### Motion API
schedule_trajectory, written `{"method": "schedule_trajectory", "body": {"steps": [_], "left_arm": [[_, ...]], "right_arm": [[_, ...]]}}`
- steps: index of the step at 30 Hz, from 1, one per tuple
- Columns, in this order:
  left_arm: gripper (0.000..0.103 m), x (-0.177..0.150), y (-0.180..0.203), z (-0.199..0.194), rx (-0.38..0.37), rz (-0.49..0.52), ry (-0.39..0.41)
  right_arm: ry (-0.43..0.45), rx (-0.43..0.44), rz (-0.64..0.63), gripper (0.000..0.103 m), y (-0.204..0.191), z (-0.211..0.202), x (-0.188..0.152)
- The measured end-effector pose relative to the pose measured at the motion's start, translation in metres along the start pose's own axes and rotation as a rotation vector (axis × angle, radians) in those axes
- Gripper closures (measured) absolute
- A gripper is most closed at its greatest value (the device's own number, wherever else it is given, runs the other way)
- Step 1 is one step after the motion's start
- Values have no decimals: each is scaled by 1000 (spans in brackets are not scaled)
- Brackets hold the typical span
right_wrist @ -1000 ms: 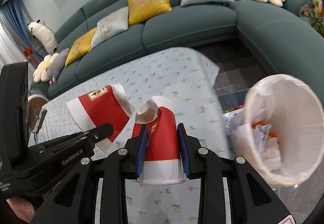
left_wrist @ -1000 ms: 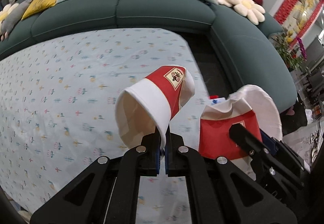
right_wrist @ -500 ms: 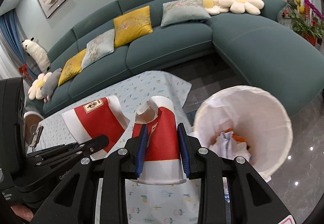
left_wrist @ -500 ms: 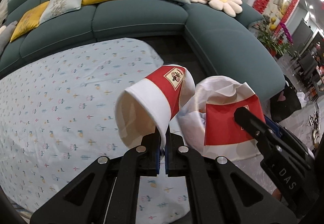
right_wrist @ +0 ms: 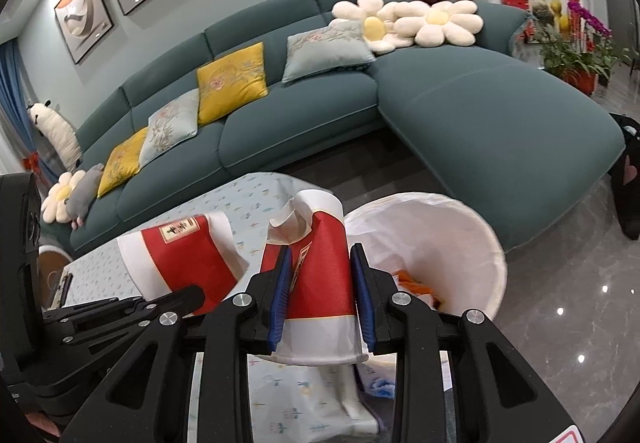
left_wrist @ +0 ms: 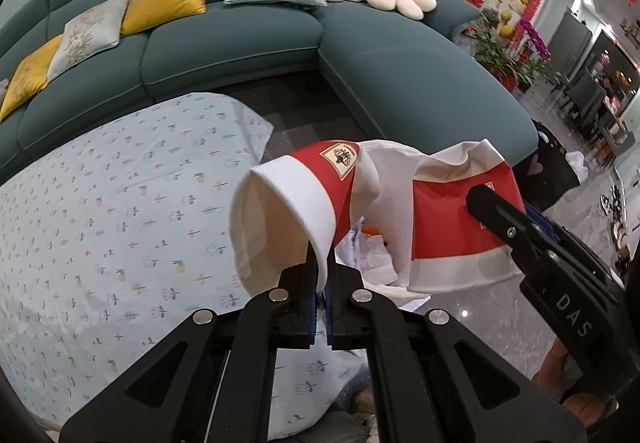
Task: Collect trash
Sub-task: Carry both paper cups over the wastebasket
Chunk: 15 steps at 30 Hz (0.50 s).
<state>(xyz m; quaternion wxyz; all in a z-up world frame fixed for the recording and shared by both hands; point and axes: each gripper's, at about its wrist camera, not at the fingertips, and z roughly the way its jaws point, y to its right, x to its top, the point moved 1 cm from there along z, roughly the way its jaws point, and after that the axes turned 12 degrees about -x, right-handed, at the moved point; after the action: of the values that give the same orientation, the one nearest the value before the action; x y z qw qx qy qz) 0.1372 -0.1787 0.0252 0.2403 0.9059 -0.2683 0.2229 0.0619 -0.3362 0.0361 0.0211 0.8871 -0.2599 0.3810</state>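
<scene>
Cups are in transit to the bin [right_wrist: 472, 243]; your left gripper [left_wrist: 319, 299] pinches one cup's rim [left_wrist: 288, 227], your right gripper [right_wrist: 320, 295] clamps the crushed cup [right_wrist: 320, 275]; next, bring both above the bin's mouth and let go.

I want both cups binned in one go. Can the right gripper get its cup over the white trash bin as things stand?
Probably yes. The right gripper is shut on its crumpled cup, and the white trash bin stands open just to its right, with nothing between. The left gripper's cup is on the far side.
</scene>
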Motion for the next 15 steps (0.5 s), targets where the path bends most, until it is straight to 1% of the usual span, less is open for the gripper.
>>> {"method": "schedule_trajectory", "body": {"steps": [7, 15], "left_arm": [[101, 7, 22, 20, -26, 37, -25], [101, 12, 34, 54, -45, 49, -71]], "right_arm": [[4, -42, 26, 75, 29, 6, 3], [-16, -75, 53, 74, 56, 24, 6]]}}
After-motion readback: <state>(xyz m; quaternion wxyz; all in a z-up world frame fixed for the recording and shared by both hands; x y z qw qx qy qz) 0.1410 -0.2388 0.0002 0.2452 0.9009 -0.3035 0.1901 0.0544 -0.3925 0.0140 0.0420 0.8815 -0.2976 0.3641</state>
